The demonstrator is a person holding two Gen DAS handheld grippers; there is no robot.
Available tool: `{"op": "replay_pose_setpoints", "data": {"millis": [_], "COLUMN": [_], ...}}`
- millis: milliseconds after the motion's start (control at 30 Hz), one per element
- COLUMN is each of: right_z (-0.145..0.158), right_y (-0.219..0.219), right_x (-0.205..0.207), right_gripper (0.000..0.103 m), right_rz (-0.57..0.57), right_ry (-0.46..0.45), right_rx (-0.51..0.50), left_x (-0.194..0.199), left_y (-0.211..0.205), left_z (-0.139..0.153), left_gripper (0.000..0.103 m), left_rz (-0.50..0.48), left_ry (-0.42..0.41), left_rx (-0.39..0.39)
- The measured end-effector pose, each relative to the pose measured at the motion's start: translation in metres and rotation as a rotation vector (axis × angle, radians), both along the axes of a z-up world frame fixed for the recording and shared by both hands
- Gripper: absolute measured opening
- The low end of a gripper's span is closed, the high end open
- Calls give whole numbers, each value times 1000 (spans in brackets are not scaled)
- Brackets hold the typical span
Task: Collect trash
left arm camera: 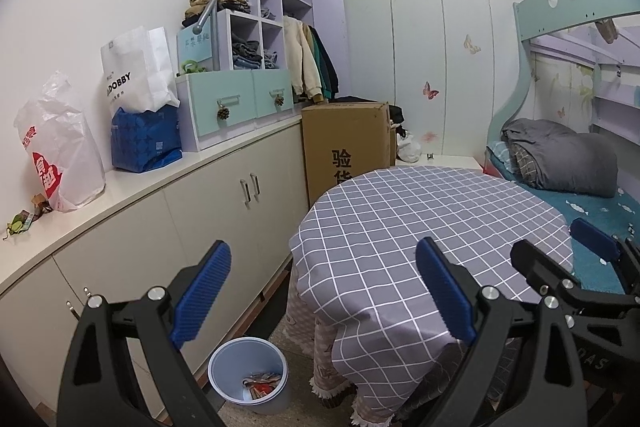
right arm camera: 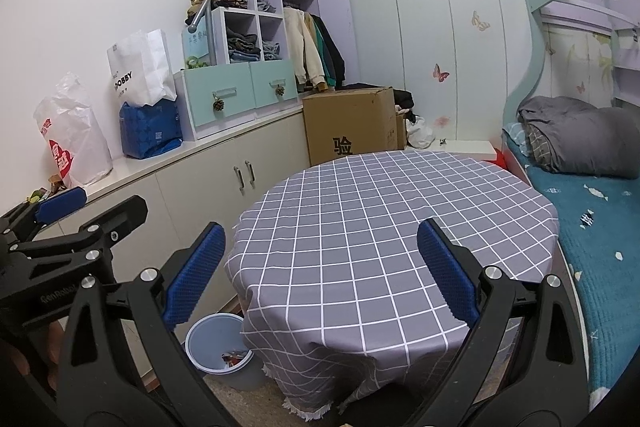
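A light blue trash bin [left arm camera: 249, 373] stands on the floor beside the round table [left arm camera: 420, 227]; it holds several wrappers [left arm camera: 262, 383]. It also shows in the right wrist view [right arm camera: 220, 349]. More wrappers [left arm camera: 24, 219] lie on the white counter at far left, next to a white plastic bag [left arm camera: 60, 147]. My left gripper [left arm camera: 324, 291] is open and empty, held above the bin and the table edge. My right gripper [right arm camera: 320, 271] is open and empty over the table's grey checked cloth [right arm camera: 392, 211]. Each gripper shows in the other's view.
A low cabinet [left arm camera: 180, 227] runs along the left wall with a blue bag [left arm camera: 146, 139], a white paper bag [left arm camera: 136, 71] and drawer shelves [left arm camera: 236, 103]. A cardboard box [left arm camera: 346, 143] stands behind the table. A bunk bed [left arm camera: 568, 163] is on the right.
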State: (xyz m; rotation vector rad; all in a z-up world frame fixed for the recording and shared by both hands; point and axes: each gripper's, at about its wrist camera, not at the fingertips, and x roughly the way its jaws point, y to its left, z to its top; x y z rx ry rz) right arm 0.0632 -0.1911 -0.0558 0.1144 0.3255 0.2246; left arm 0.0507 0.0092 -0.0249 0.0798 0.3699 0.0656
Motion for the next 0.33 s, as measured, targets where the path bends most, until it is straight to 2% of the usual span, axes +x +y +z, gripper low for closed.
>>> {"op": "replay_pose_setpoints", "data": {"millis": [333], "right_z": [-14], "right_y": [-18], "right_x": [31], "right_gripper": [95], "right_rz": [-16], "right_ry": [52], "right_rx": [25], "left_x": [33], "left_y": [-16], "left_z": [-11], "left_gripper": [92], "left_rz": [-7], "left_ry": [57], "left_rx": [22]}}
